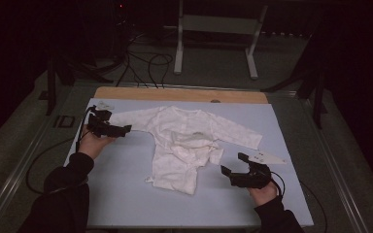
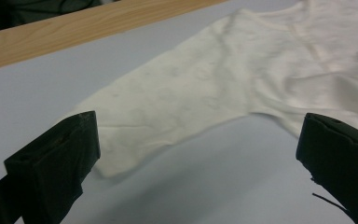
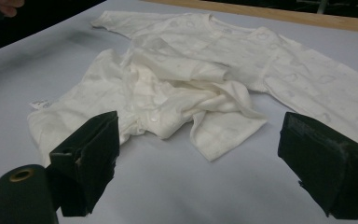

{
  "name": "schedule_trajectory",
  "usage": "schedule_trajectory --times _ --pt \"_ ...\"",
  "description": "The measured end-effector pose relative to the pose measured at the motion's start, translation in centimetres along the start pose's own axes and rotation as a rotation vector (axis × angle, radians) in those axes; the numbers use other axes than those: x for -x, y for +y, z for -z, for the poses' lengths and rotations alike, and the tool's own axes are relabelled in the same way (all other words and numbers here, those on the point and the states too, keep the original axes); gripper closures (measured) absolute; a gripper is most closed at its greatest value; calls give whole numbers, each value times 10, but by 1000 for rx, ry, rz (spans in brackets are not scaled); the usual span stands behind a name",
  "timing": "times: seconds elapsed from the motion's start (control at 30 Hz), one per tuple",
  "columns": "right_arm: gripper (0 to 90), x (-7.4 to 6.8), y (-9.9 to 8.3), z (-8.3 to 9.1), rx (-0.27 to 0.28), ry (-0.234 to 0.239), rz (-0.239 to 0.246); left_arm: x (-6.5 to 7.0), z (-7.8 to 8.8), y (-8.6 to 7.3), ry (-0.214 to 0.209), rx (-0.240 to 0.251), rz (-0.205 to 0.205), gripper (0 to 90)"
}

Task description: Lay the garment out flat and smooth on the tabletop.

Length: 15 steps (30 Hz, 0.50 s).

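The person wears dark long sleeves (image 1: 68, 174) that reach to the wrists. Each hand carries a black tool, the left tool (image 1: 121, 130) and the right tool (image 1: 234, 163), with blocky, matt black jaws ending in flat rectangular pads (image 2: 60, 154). A thin black cable (image 1: 80, 127) loops from each tool's rear, and a pale three-cornered plate (image 1: 271, 158) sits on the right tool's far side.

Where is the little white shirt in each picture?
High view: the white shirt lies in the middle of the blue mat, sleeves spread out to both sides.
Left gripper view: its sleeve and body run from the middle to the top right, beyond the open left tool.
Right gripper view: it lies crumpled across the middle and top.
Shared landmark: the wooden edge along the far side of the mat.
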State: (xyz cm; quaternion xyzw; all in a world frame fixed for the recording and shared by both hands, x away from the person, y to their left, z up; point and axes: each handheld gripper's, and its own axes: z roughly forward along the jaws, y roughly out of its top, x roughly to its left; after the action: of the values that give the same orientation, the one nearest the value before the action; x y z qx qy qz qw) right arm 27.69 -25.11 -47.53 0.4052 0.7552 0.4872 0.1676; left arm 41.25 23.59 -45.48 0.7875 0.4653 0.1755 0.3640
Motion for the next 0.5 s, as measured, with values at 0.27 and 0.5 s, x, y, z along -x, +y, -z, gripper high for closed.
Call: schedule_trajectory --times 0.27,0.5 --pt "129 0 0 -1 -1 14 1 30 12 -16 -86 34 -51 2" --pt "136 2 1 -6 -25 89 15 56 30 -27 -156 87 -112 2"
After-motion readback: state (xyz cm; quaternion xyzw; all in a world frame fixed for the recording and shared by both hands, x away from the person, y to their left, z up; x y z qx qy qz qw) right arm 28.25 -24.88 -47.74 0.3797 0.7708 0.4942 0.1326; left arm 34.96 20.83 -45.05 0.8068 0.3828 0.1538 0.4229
